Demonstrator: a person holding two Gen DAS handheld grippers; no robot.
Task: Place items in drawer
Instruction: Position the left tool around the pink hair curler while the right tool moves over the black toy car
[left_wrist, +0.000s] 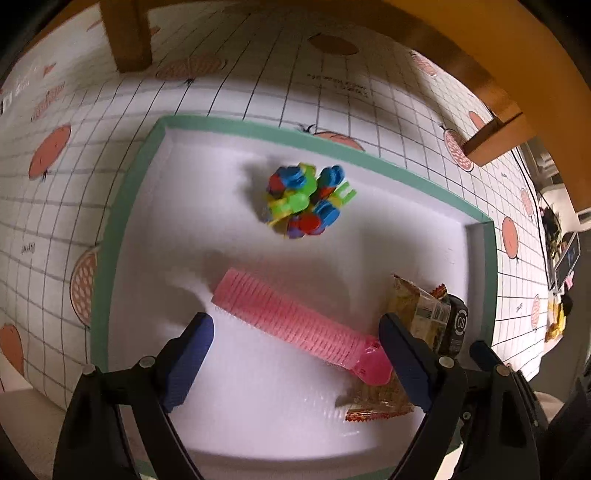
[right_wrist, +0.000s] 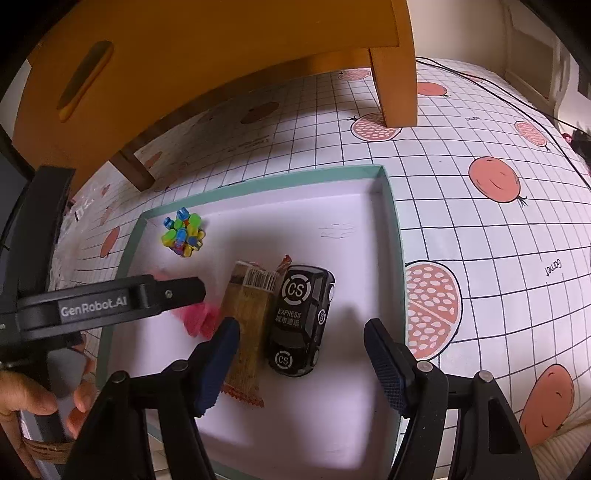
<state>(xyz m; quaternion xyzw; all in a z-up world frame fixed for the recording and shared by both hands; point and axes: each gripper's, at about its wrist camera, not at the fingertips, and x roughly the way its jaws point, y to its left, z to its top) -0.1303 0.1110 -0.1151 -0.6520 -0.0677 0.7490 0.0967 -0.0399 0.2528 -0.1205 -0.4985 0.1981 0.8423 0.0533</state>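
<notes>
A green-rimmed white tray (left_wrist: 122, 221) (right_wrist: 391, 221) holds a pink ribbed roller (left_wrist: 291, 321), a multicoloured block cluster (left_wrist: 306, 201) (right_wrist: 183, 236), a brown snack packet (right_wrist: 247, 325) (left_wrist: 413, 310) and a black toy car (right_wrist: 301, 321) (left_wrist: 456, 325). My left gripper (left_wrist: 297, 354) is open, its blue fingers either side of the roller's handle end, just above the tray. My right gripper (right_wrist: 301, 365) is open over the car's near end, its left finger over the packet. The roller (right_wrist: 199, 317) is mostly hidden by the left gripper's arm in the right wrist view.
An orange wooden drawer unit (right_wrist: 207, 55) (left_wrist: 517, 55) with a slot handle stands on legs beyond the tray. The tray rests on a grid-and-fruit patterned cloth (right_wrist: 480, 240). A hand (right_wrist: 22, 402) holds the left gripper's handle at lower left. Cables run at far right.
</notes>
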